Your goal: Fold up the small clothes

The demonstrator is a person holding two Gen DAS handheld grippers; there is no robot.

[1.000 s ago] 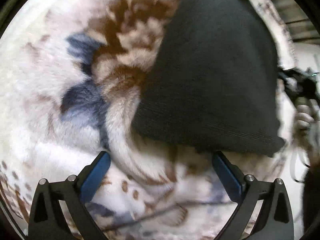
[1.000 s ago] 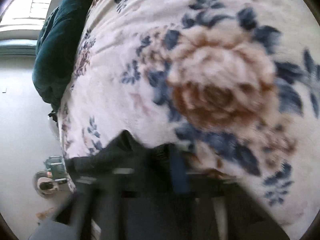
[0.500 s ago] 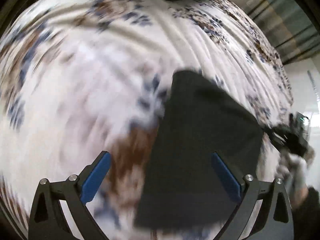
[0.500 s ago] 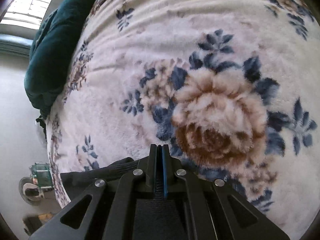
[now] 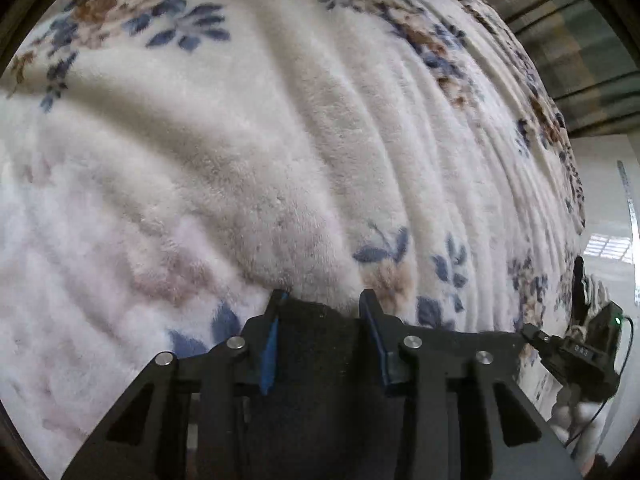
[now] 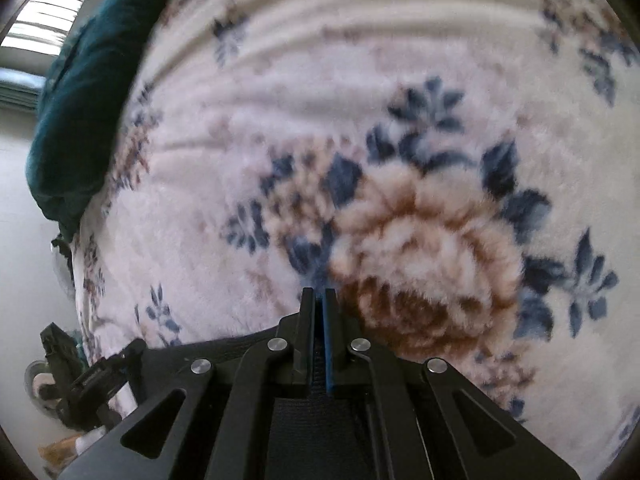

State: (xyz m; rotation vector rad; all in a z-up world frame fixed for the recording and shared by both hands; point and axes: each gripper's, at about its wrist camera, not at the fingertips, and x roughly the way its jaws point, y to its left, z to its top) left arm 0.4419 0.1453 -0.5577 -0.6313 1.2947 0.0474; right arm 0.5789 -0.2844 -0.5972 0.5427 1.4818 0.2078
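Note:
A black knit garment (image 5: 320,344) lies on a fluffy white floral blanket (image 5: 280,140). In the left wrist view its edge sits between the blue pads of my left gripper (image 5: 322,300). The jaws are closing and still stand a little apart around the cloth. In the right wrist view my right gripper (image 6: 319,294) is shut on the same black garment (image 6: 240,342), a thin strip of which shows between its pads. The rest of the cloth is hidden under both grippers. Each gripper also shows at the edge of the other's view: the right gripper (image 5: 576,352) and the left gripper (image 6: 92,372).
The blanket (image 6: 400,120) covers a bed and has blue and brown flowers. A dark green cushion or throw (image 6: 84,120) lies at its far left edge. Pale floor (image 6: 24,280) runs beside the bed, and a window (image 6: 48,20) is beyond.
The left gripper has swept across the blanket to the garment's edge, and its wide jaws have narrowed around the black cloth. The right gripper stays shut on the cloth and has shifted slightly.

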